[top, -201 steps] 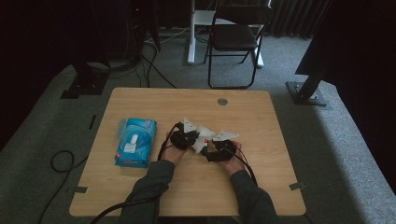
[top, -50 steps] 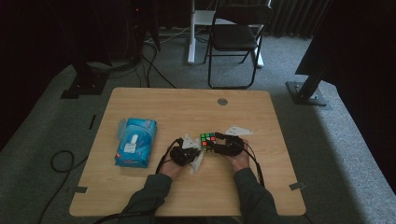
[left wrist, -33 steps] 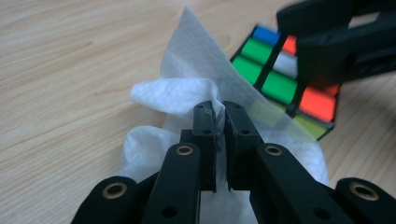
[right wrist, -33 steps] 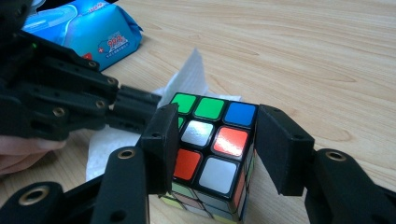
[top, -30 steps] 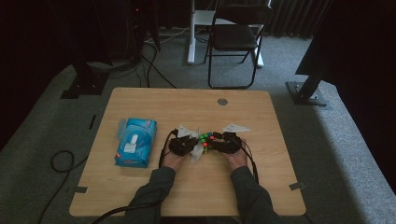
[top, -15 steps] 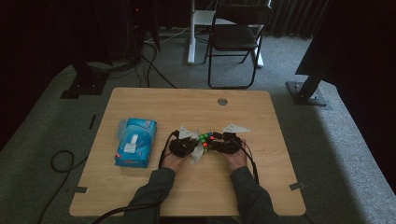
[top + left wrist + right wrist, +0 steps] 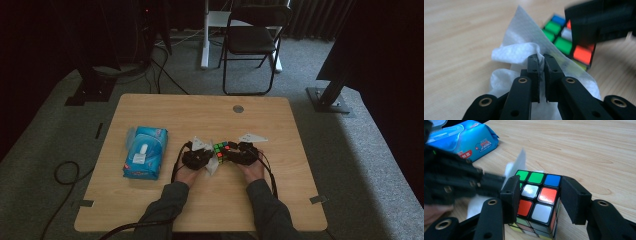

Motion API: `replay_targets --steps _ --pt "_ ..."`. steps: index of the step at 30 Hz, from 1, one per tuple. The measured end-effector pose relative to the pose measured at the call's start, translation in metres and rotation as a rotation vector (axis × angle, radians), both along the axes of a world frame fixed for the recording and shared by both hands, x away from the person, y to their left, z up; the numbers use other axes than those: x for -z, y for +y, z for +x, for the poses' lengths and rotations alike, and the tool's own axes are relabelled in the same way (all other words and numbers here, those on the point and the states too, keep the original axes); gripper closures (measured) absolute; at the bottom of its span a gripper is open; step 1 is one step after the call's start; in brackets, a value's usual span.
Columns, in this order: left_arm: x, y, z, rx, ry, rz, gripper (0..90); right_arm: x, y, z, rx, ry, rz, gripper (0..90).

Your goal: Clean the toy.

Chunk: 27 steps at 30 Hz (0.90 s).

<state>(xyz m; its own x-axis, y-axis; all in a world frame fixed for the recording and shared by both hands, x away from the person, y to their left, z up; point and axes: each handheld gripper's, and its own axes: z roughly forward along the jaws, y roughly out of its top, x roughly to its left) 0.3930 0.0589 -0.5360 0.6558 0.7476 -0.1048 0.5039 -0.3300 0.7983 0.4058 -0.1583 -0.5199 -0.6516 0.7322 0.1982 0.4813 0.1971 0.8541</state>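
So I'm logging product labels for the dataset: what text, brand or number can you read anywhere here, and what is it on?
Blue wipes pack: printed white and red label on its side, too blurred to read in the right gripper view.
Same pack from the high view: too small to read.
Puzzle cube: plain coloured stickers, no text.
White wipe held in the left gripper: no print.

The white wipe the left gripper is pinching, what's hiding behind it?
Behind the thin white wipe sits the colourful puzzle cube on the wooden table. Its green, blue and orange stickers peek out. The cube's lower near side is covered by the wipe, and the right gripper's black fingers hide its upper corner.
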Motion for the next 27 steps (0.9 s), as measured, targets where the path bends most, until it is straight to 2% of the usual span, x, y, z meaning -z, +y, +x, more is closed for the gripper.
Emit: replay_targets --steps 1,3,6,7,11,18,22,24,27 --pt "0.004 -0.001 0.001 0.002 0.022 0.017 84.9 0.000 0.000 0.000 0.000 0.000 0.000 50.7" --pt "0.001 -0.002 0.002 0.005 0.014 0.034 84.5 0.000 0.000 0.000 0.003 -0.001 0.005 50.7" --pt "-0.012 0.001 0.001 -0.012 -0.014 -0.009 84.4 0.001 0.000 0.000 0.004 -0.001 0.007 50.7" --pt "-0.016 0.001 0.000 -0.004 -0.025 -0.022 84.4 0.001 0.000 0.000 0.006 -0.001 0.007 50.6" --pt "-0.020 -0.003 -0.004 0.021 -0.046 -0.005 83.8 0.001 0.000 -0.001 0.012 0.003 0.011 50.6" --pt "-0.014 -0.001 -0.008 0.009 -0.043 -0.009 84.0 0.001 0.000 -0.001 0.013 0.005 0.011 50.6" --pt "-0.002 -0.005 -0.008 0.012 -0.005 0.032 83.9 0.001 0.000 -0.001 0.014 0.005 0.012 50.6" --pt "0.005 -0.006 -0.009 0.009 0.016 0.038 83.9 0.001 0.000 -0.001 0.017 0.006 0.013 50.6" --pt "0.005 -0.006 -0.009 0.004 0.017 0.037 83.9 0.001 0.000 -0.001 0.016 0.006 0.014 50.6"
